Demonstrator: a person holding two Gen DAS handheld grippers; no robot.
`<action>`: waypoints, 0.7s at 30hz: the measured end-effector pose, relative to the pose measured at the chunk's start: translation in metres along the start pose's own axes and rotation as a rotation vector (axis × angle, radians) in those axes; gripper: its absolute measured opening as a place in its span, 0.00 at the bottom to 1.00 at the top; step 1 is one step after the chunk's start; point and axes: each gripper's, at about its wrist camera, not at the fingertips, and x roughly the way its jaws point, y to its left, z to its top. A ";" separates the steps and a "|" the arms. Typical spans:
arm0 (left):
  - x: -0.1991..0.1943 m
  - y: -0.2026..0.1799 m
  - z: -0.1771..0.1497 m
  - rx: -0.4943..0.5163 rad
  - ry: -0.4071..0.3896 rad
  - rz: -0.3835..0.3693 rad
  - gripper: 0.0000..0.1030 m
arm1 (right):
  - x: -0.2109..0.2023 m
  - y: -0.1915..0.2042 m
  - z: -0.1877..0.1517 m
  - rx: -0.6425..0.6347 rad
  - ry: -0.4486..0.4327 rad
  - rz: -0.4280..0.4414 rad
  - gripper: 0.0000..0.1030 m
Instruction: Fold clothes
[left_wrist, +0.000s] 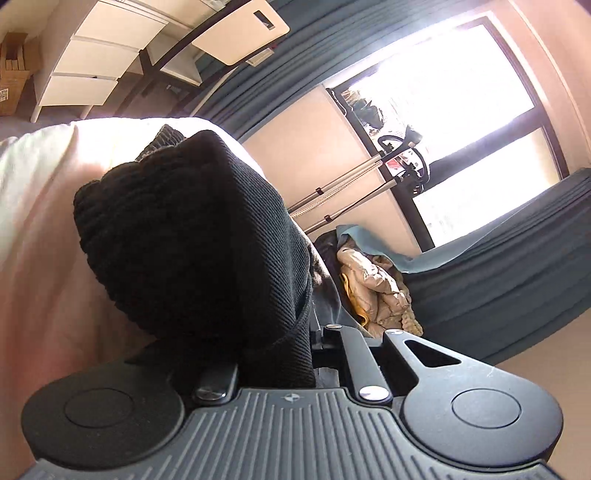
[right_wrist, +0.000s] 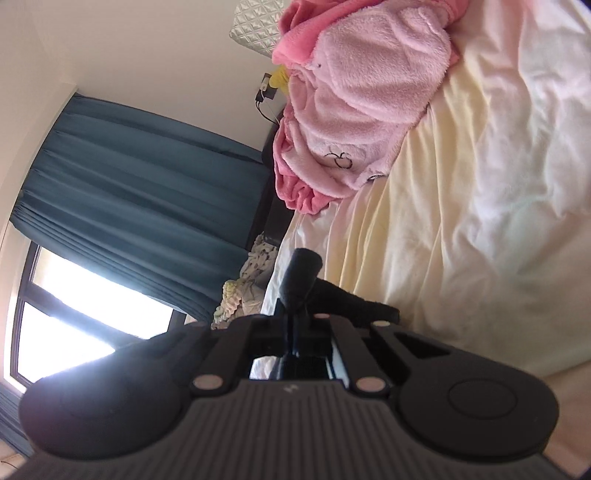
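A black ribbed knit garment (left_wrist: 192, 236) bulges up right in front of the left wrist camera and covers most of my left gripper (left_wrist: 314, 326). That gripper is shut on the garment's edge, and its fingertips are hidden under the cloth. In the right wrist view, my right gripper (right_wrist: 297, 314) is shut on a narrow bunched end of the same black garment (right_wrist: 301, 273). From there the cloth trails right onto the cream bed sheet (right_wrist: 461, 221). Both grippers hold the garment above the bed (left_wrist: 44, 206).
A pink fleece garment (right_wrist: 362, 103) lies heaped at the far end of the bed. Teal curtains (right_wrist: 129, 177) and a bright window (left_wrist: 461, 110) stand beyond the bed. A pile of clothes (left_wrist: 376, 291) sits beside it, near metal rack poles (left_wrist: 351, 184). White shelves (left_wrist: 99, 55) stand further off.
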 end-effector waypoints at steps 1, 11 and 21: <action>-0.005 0.007 -0.005 0.000 0.022 0.010 0.13 | -0.001 -0.008 -0.001 0.015 0.013 -0.035 0.03; -0.022 0.075 -0.043 -0.043 0.106 0.125 0.13 | -0.025 -0.067 -0.008 0.232 0.112 -0.313 0.04; -0.022 0.055 -0.050 0.163 0.123 0.181 0.15 | -0.038 0.003 -0.002 -0.077 0.015 -0.046 0.03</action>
